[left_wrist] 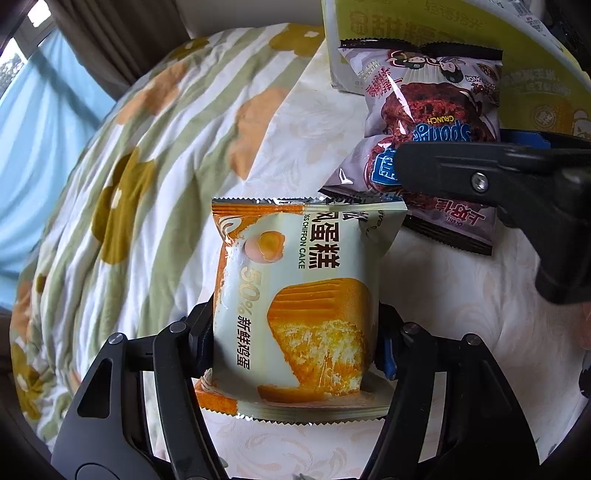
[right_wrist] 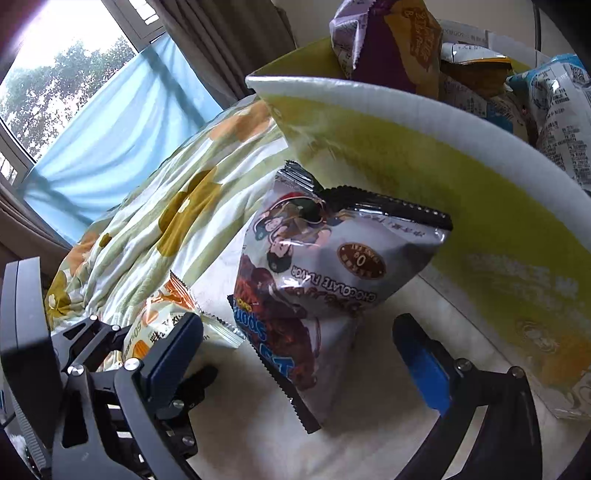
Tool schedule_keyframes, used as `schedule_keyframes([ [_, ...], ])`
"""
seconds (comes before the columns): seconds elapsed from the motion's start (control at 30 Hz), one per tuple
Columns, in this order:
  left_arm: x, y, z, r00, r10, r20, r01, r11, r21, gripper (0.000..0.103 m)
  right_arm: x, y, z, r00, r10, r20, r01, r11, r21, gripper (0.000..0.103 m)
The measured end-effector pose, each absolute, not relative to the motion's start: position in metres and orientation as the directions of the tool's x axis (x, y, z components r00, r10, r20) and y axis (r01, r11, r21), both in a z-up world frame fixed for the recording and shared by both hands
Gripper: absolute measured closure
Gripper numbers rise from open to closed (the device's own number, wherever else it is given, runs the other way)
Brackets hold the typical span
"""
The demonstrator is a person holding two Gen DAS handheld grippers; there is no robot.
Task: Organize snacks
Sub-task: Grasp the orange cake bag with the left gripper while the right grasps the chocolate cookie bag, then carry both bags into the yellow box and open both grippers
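With several snacks boxed (right_wrist: 369,122), our left tongs (left_wrist: 295,343) clamp the chiffon cake packet (left_wrist: 295,295) on the bed (left_wrist: 461,295), right tongs (right_wrist: 303,354) gaping around a chocolate packet (right_wrist: 325,280).

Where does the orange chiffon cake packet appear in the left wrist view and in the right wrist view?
Left wrist view: chiffon cake packet at bottom centre, between the left gripper fingers.
Right wrist view: lower left, partly hidden.
Shared landmark: yellow-green box.
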State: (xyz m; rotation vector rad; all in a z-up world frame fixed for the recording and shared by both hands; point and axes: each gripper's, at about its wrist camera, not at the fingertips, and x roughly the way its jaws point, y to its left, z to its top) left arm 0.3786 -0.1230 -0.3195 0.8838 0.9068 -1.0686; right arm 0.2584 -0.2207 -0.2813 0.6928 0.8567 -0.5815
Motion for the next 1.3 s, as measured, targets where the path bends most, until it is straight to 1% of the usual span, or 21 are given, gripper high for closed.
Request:
schedule_keyframes([
  [0.2, 0.375, -0.117, -0.319, 0.229, -0.318, -0.920, 0.953, 0.265, 0.145, 0.041, 0.259, -0.229, -0.287, 0.541, -0.198, -0.817, 0.732, 0.589, 0.342, 0.001],
  [0.3, 0.373, -0.113, -0.318, 0.230, -0.314, -0.921, 0.950, 0.277, 0.143, 0.041, 0.260, -0.233, -0.290, 0.544, -0.193, -0.816, 0.737, 0.574, 0.356, 0.006],
  [0.4, 0.370, -0.110, -0.317, 0.236, -0.303, -0.923, 0.945, 0.294, 0.145, 0.041, 0.259, -0.234, -0.289, 0.547, -0.187, -0.816, 0.729, 0.586, 0.354, 0.016],
  [0.43, 0.368, -0.108, -0.317, 0.237, -0.301, -0.924, 0.943, 0.299, 0.145, 0.041, 0.258, -0.234, -0.288, 0.550, -0.179, -0.816, 0.722, 0.593, 0.356, 0.022],
  [0.47, 0.367, -0.106, -0.316, 0.238, -0.300, -0.924, 0.942, 0.304, 0.144, 0.041, 0.257, -0.235, -0.288, 0.552, -0.173, -0.816, 0.717, 0.598, 0.358, 0.029],
  [0.63, 0.359, -0.095, -0.308, 0.254, -0.288, -0.923, 0.927, 0.346, 0.147, 0.042, 0.255, -0.230, -0.283, 0.566, -0.125, -0.815, 0.668, 0.648, 0.365, 0.044],
  [0.8, 0.348, -0.086, -0.290, 0.285, -0.271, -0.919, 0.901, 0.404, 0.160, 0.042, 0.248, -0.225, -0.271, 0.588, -0.090, -0.804, 0.622, 0.685, 0.379, 0.045],
  [0.97, 0.331, -0.075, -0.258, 0.327, -0.258, -0.909, 0.849, 0.503, 0.163, 0.042, 0.233, -0.221, -0.242, 0.623, -0.033, -0.781, 0.542, 0.738, 0.402, 0.046],
  [1.17, 0.297, -0.073, -0.207, 0.396, -0.227, -0.890, 0.755, 0.632, 0.175, 0.042, 0.206, -0.227, -0.189, 0.675, 0.037, -0.737, 0.397, 0.824, 0.405, 0.046],
  [1.3, 0.266, -0.089, -0.167, 0.445, -0.218, -0.869, 0.685, 0.708, 0.173, 0.042, 0.182, -0.251, -0.150, 0.700, 0.090, -0.709, 0.291, 0.870, 0.399, 0.046],
])
